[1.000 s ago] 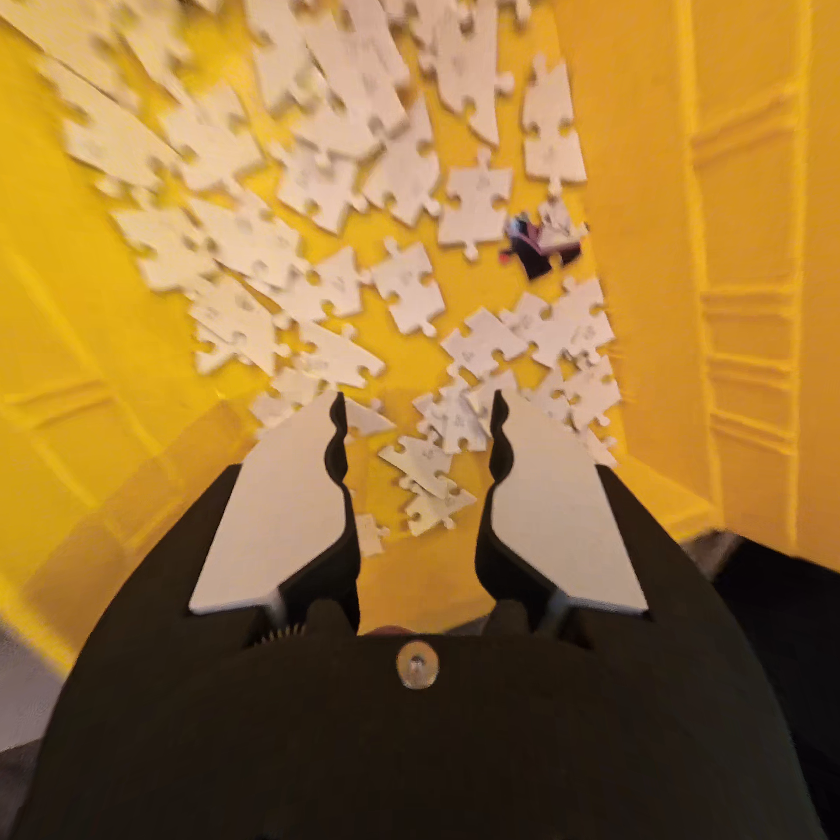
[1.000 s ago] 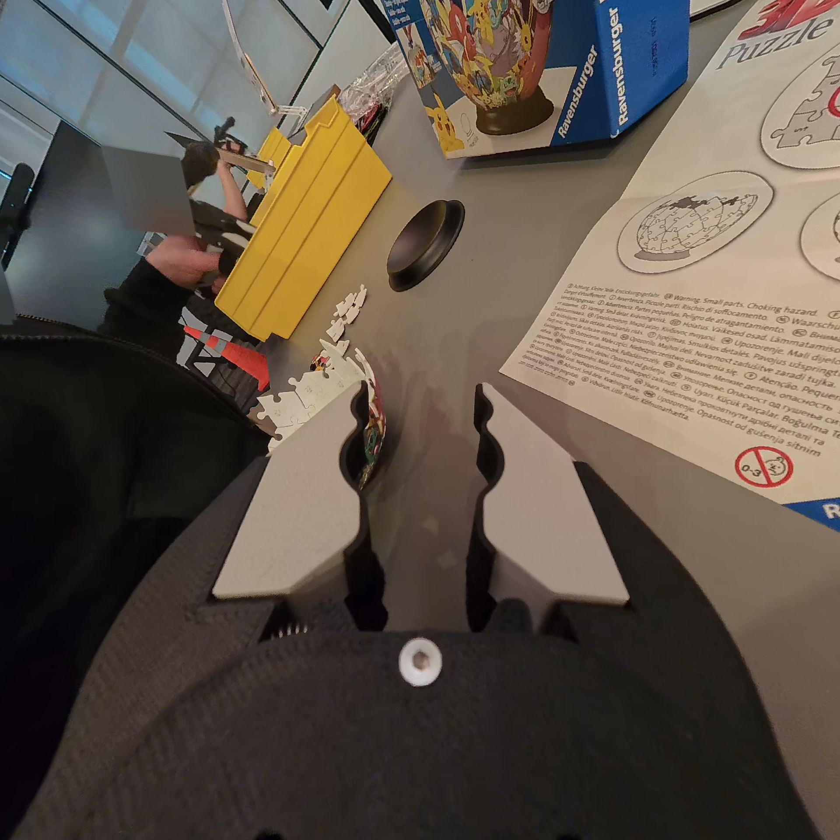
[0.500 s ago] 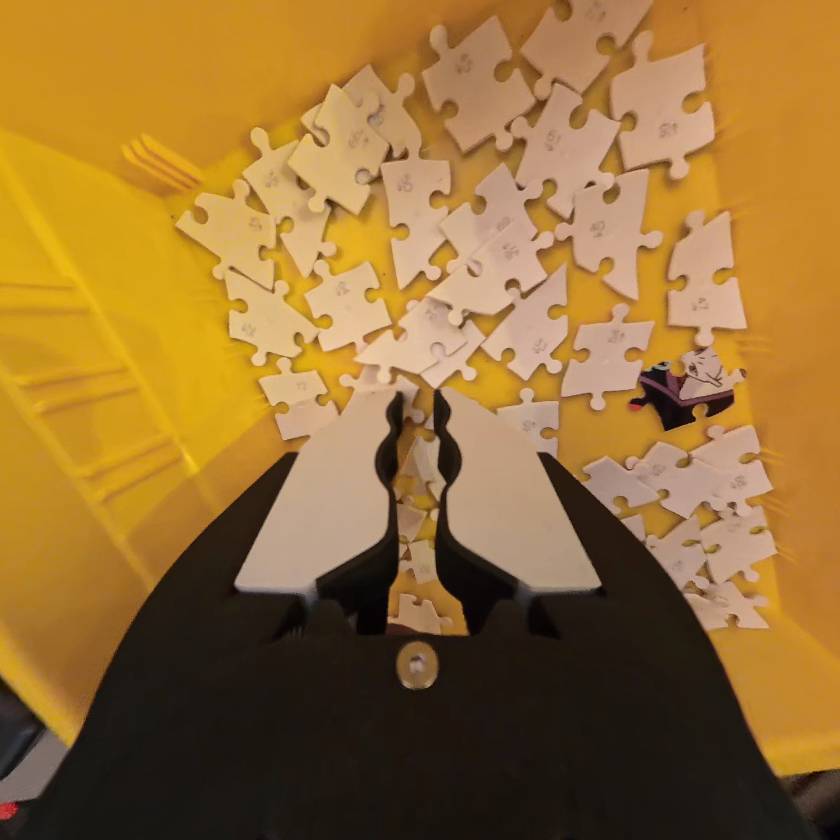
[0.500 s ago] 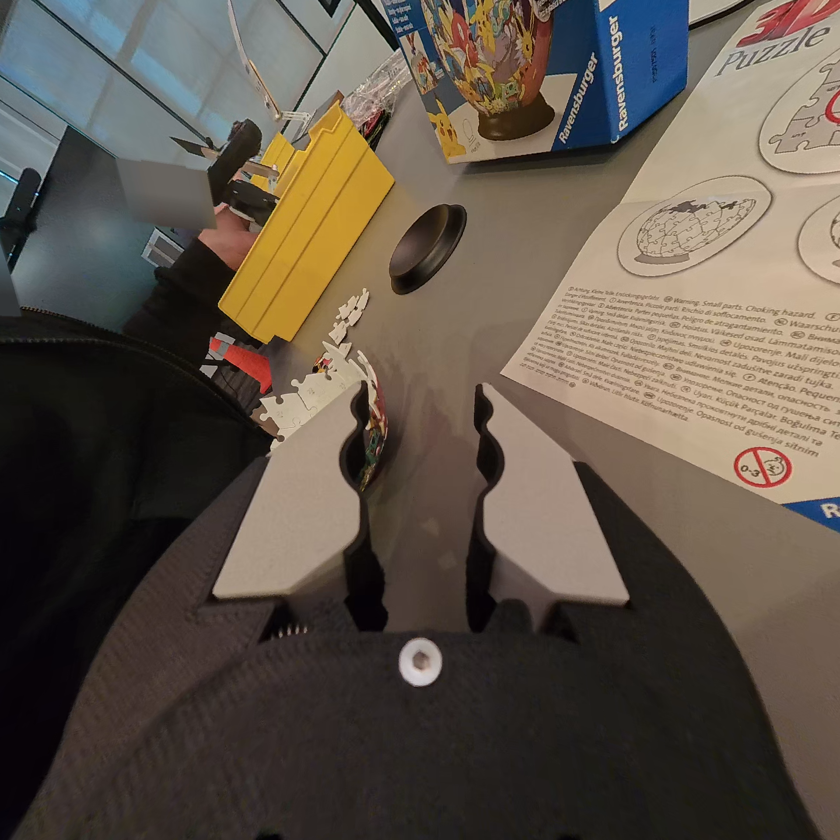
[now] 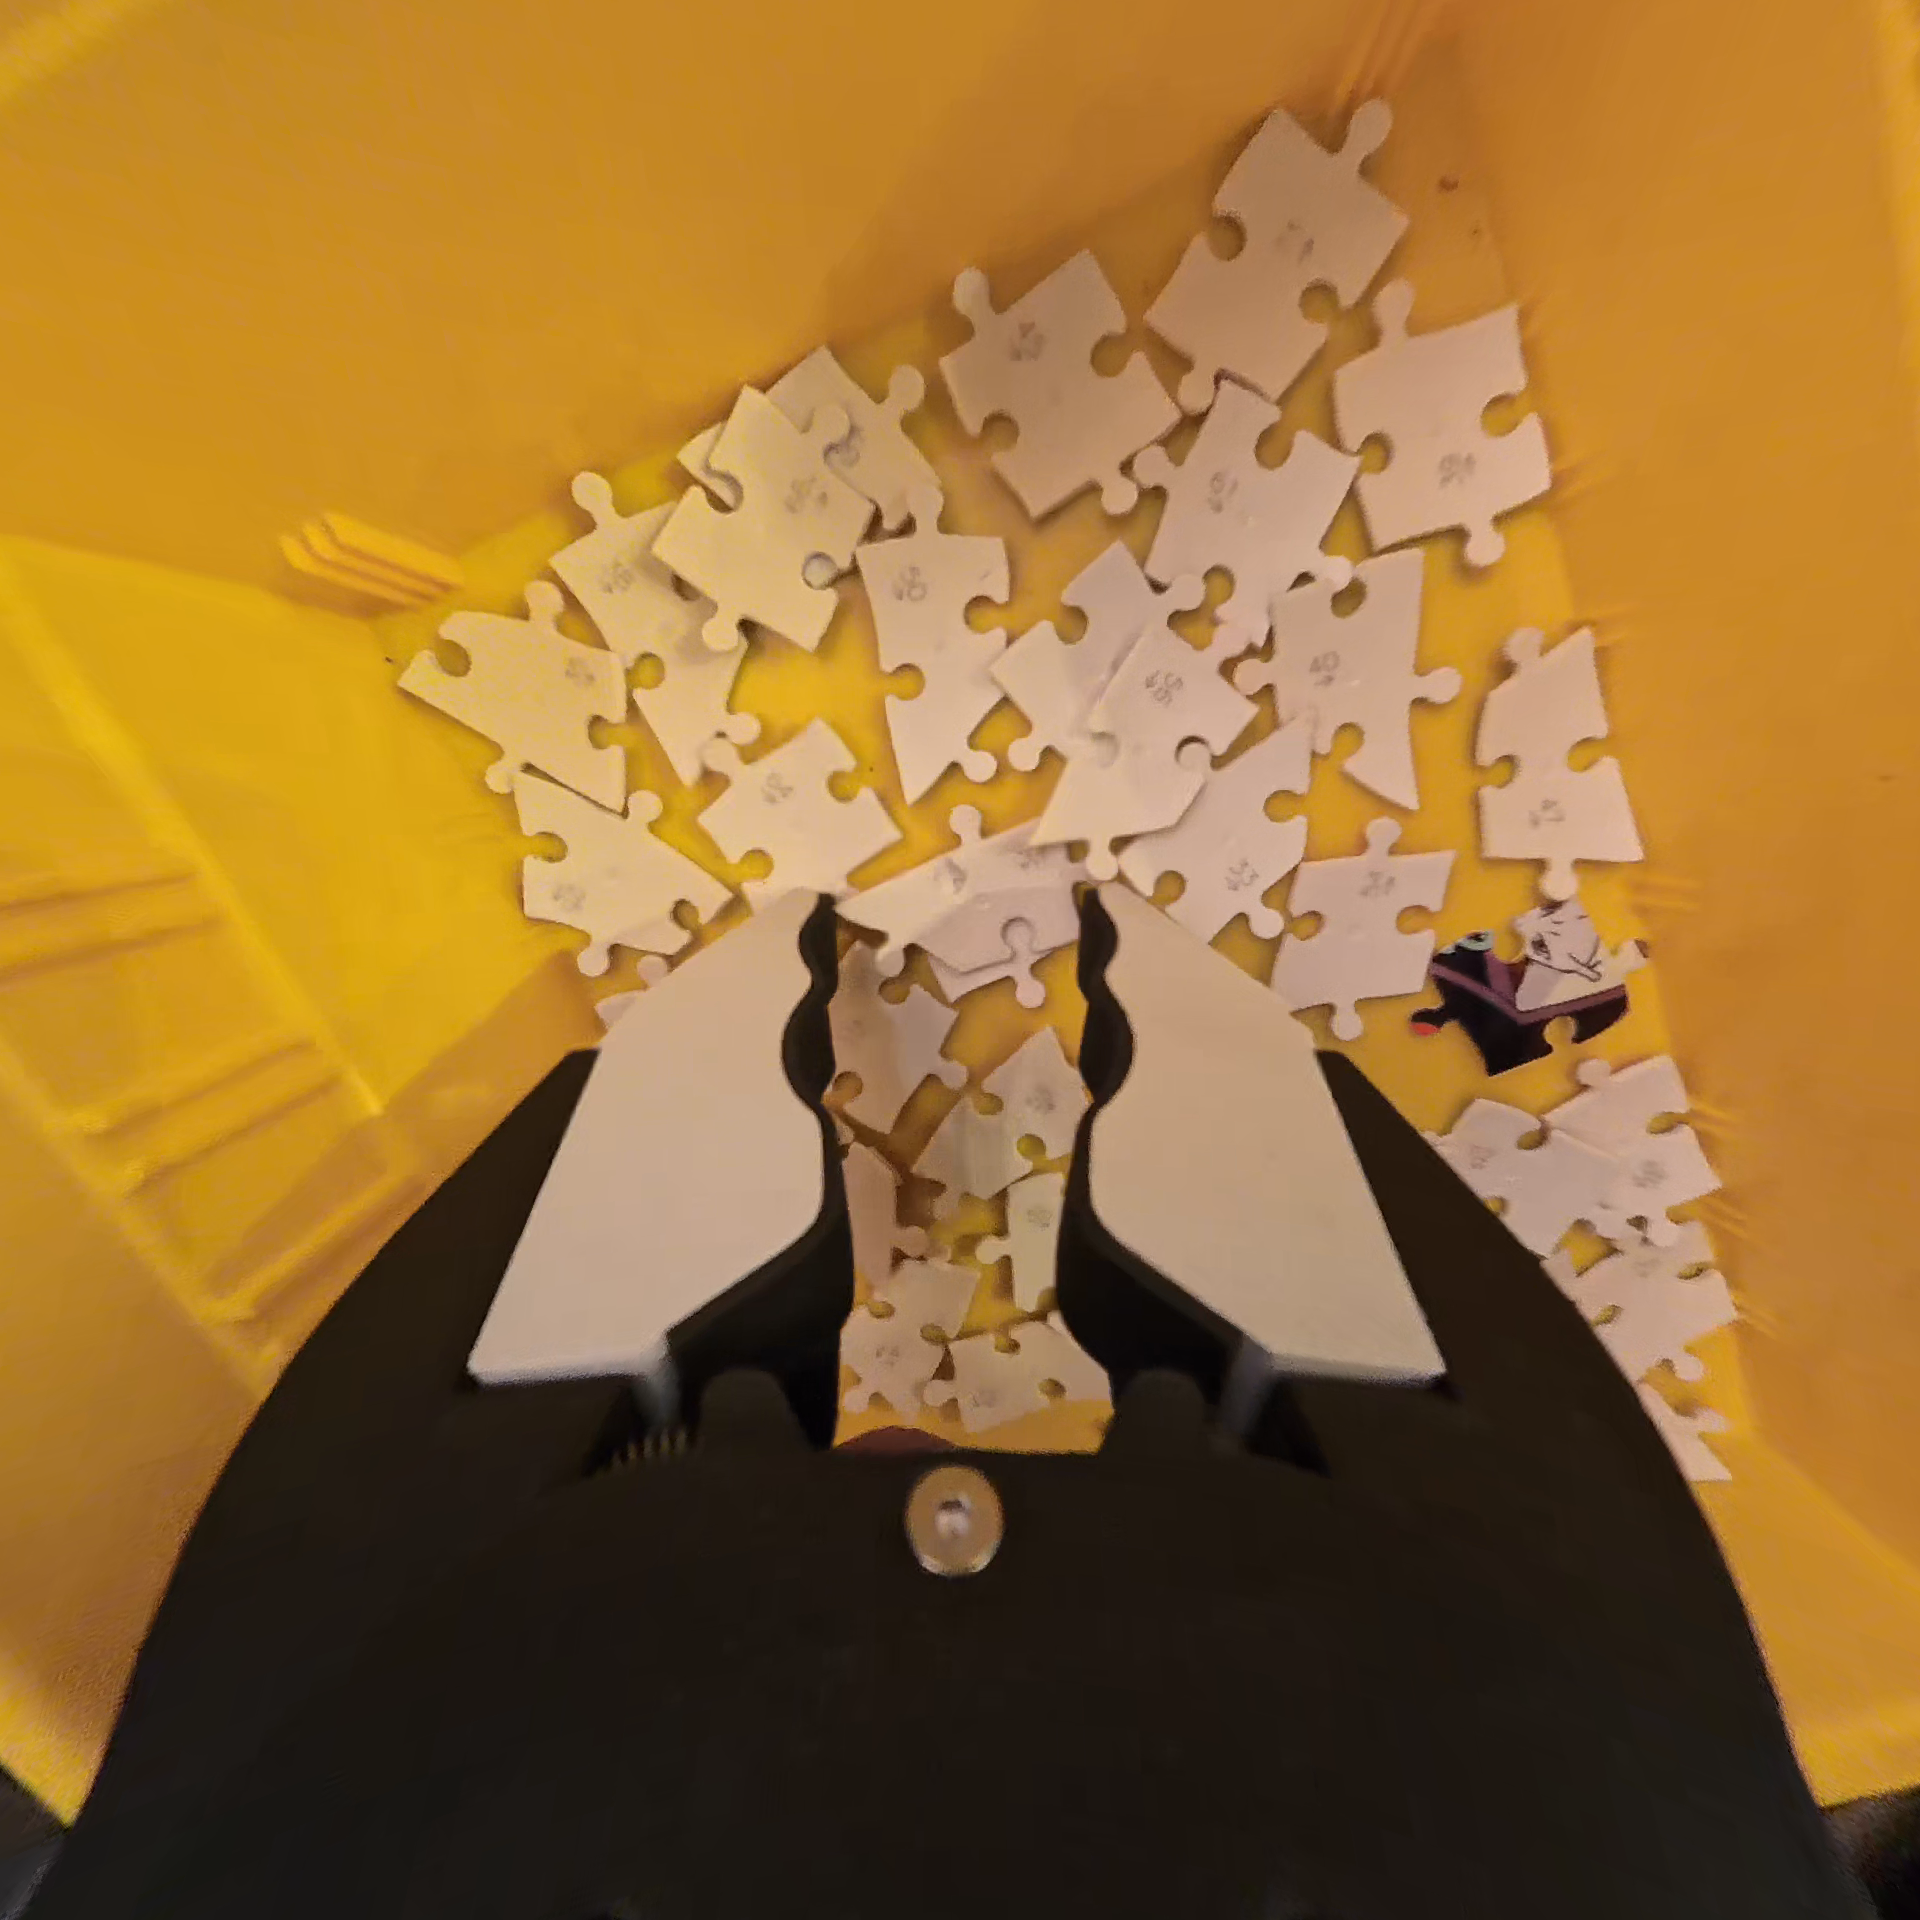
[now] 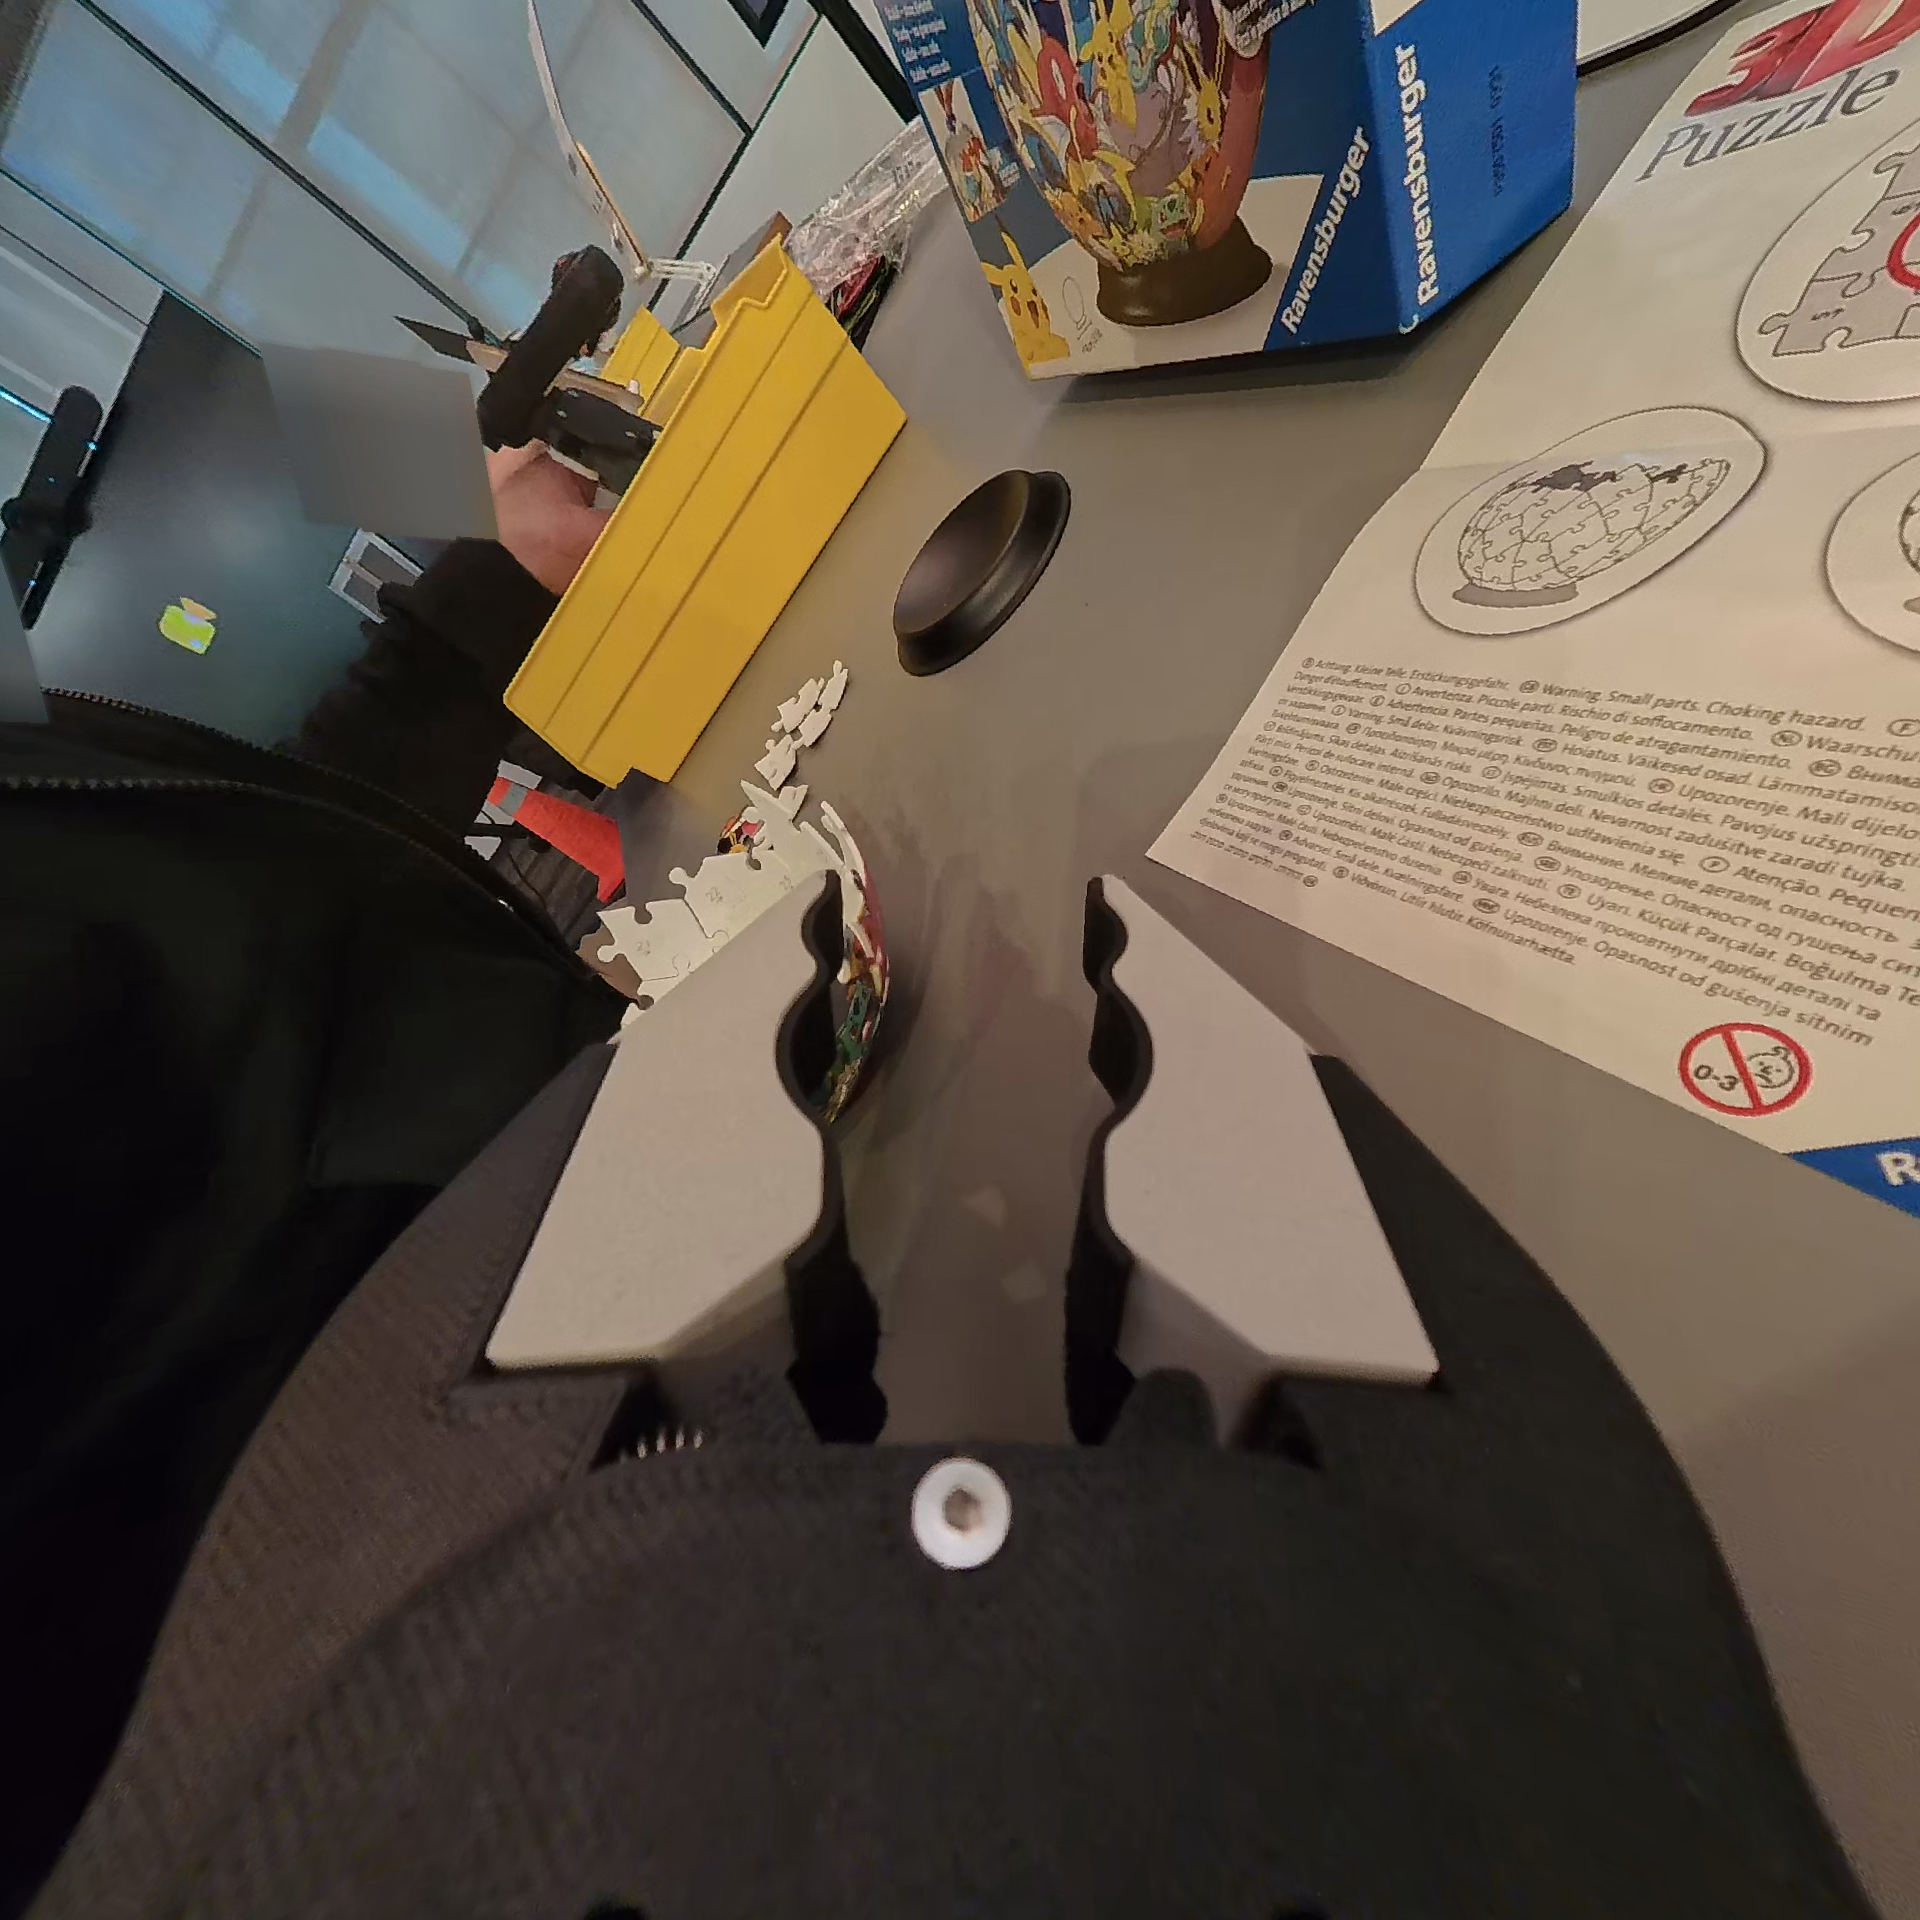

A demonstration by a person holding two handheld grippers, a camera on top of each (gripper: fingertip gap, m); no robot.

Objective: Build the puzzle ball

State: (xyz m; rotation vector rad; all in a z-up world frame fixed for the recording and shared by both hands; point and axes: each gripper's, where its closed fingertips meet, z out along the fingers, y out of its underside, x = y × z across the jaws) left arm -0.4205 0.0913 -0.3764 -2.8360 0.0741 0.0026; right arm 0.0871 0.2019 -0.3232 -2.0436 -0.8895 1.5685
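Inside yellow bin [image 5: 312, 312], one colourful piece [image 5: 1522, 982]

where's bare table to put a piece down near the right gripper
Bare grey table runs ahead of the right gripper, between the black stand, the instruction sheet and the half-built ball. It is crowded left, by the loose pieces and yellow bin.

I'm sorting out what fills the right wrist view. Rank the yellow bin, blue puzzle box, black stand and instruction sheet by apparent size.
1. instruction sheet, partly cropped
2. blue puzzle box and yellow bin: look alike, box cropped, unranked
3. black stand
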